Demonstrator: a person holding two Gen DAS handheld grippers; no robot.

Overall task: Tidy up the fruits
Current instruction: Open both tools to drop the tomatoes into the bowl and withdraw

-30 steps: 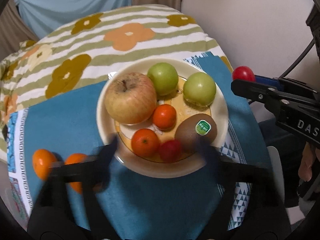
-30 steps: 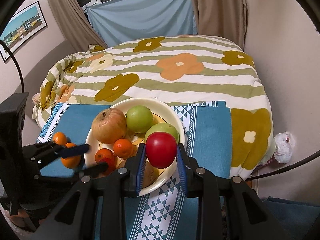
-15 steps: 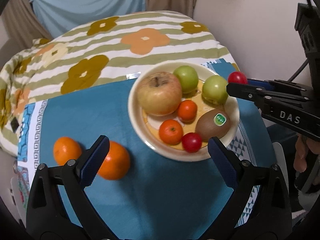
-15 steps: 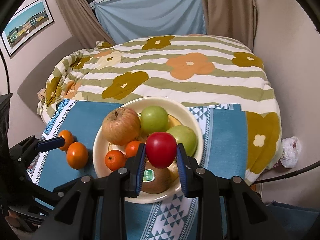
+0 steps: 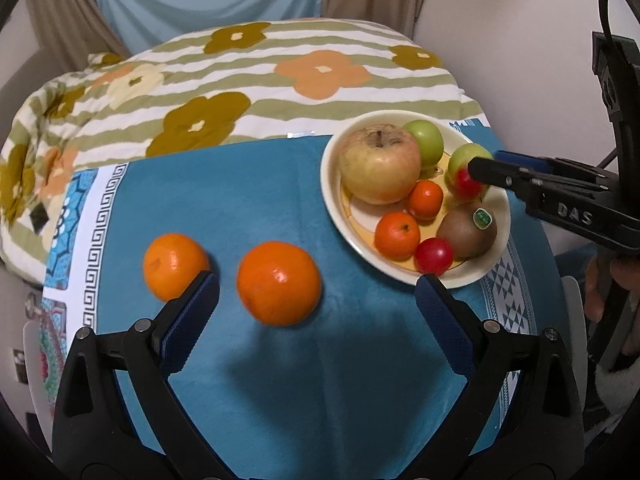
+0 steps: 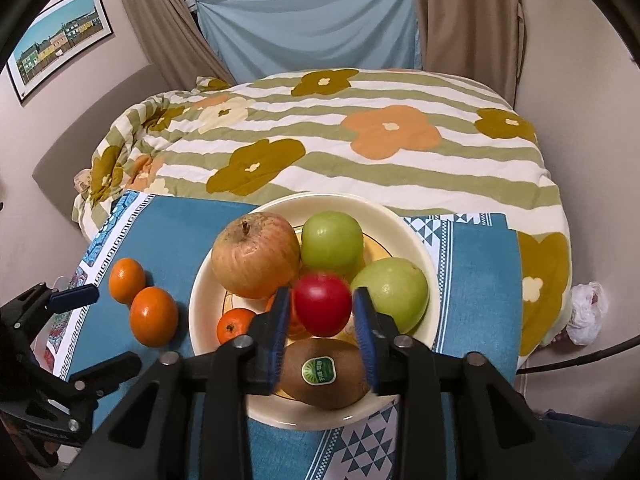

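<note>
right gripper (image 6: 322, 312) over the bowl (image 6: 416, 240), jaws closed on a red fruit (image 6: 323, 305); left gripper (image 5: 316, 300) spread wide, nothing in it.
red fruit sits pinched between the blue pads (image 6: 277, 322), above the bowl's middle: big apple (image 6: 256, 258) far-left of it, green fruit (image 6: 332, 242) behind, second green fruit (image 6: 392, 294) right, kiwi (image 6: 324, 374) just below near the near rim. small mandarins (image 5: 398, 235) and a second red fruit (image 5: 434, 255) pack the near-left side of the bowl, little free space inside. left gripper is low over the blue cloth (image 5: 240, 208), its left pad just beside one loose orange (image 5: 174, 266), the other orange (image 5: 279, 283) between its fingers but not touched. bare cloth left of the bowl rim; cloth edge borders the flowered quilt (image 6: 360, 152).
</note>
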